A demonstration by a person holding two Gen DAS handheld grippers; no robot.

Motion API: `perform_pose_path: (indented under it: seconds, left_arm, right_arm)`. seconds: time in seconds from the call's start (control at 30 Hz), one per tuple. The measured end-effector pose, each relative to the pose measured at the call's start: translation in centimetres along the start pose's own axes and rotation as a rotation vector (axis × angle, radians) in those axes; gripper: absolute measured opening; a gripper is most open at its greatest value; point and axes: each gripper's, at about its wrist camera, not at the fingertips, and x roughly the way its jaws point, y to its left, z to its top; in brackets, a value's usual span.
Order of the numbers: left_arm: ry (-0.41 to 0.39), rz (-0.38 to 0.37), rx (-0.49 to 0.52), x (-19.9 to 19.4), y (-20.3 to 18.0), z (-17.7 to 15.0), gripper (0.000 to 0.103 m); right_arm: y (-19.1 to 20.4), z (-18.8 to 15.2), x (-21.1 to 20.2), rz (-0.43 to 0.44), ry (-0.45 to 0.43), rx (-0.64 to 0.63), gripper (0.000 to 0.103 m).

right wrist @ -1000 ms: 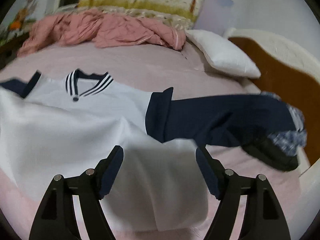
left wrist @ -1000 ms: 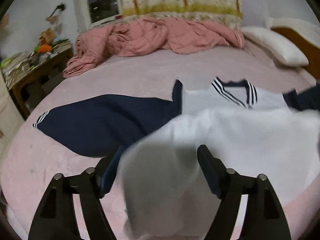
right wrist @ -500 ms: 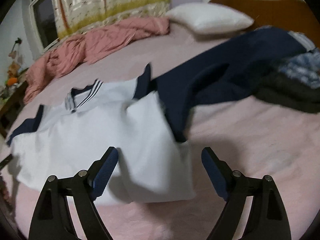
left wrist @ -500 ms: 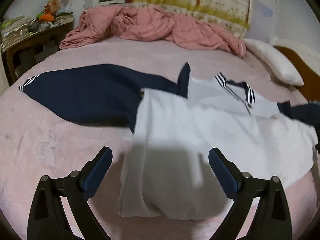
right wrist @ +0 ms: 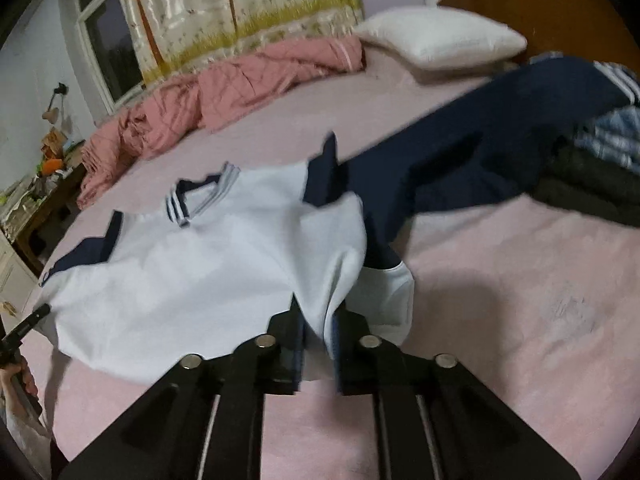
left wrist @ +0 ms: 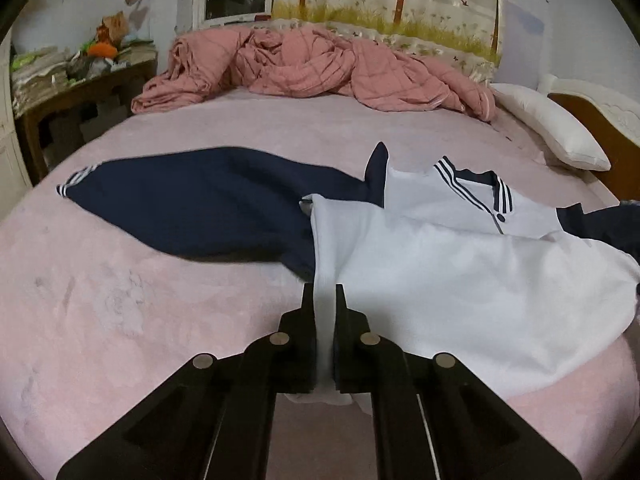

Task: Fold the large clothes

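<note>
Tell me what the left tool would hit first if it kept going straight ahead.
Probably the white long-sleeved shirt it already pinches, then its navy sleeve on the pink bedspread; depth is uncertain.

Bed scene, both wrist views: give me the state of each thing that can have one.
Shirt: spread on bed, bottom folded up.
Left gripper: shut on shirt.
Right gripper: closing, shirt between pads.
Quilt: crumpled.
Left sleeve: laid out flat.
Pillow: lying flat.

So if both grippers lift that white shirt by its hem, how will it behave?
Probably floppy: the white shirt already bunches between the left gripper and the closing right gripper. Its navy sleeves would likely dangle. It looks light.
</note>
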Motion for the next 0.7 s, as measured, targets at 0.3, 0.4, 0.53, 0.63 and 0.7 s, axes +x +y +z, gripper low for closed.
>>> perform_pose_path:
  seconds: [0.3, 0.4, 0.53, 0.63, 0.7]
  left_arm:
    - [-0.081, -0.05, 0.055, -1.0, -1.2, 0.0, 0.061]
    - [-0.121, -0.059, 0.088, -1.5, -2.1, -0.3, 0.069]
    - [-0.155, -0.03, 0.107, -1.2, -3.3, -0.7, 0.07]
    - [-0.192, 0.028, 0.056, -0.5, -3.2, -1.3, 0.07]
    - [-0.179, 0.018, 0.052, 0.4, -3.3, -1.4, 0.07]
  right_arm:
    - [-1.0, 0.5, -0.8, -0.076, -0.145, 0.004, 0.063]
    - [-2.1, 1.5, 0.0, -0.015, -0.173, 0.105, 0.064]
    - [-3.0, 3.8, 3.2, 0.052, -0.117, 0.158, 0.061]
    - [-2.9, 4.5, 5.4, 0.057, -0.071, 0.131, 0.013]
    - [-2.6, 4.6, 5.7, 0.024, -0.085, 0.117, 0.006]
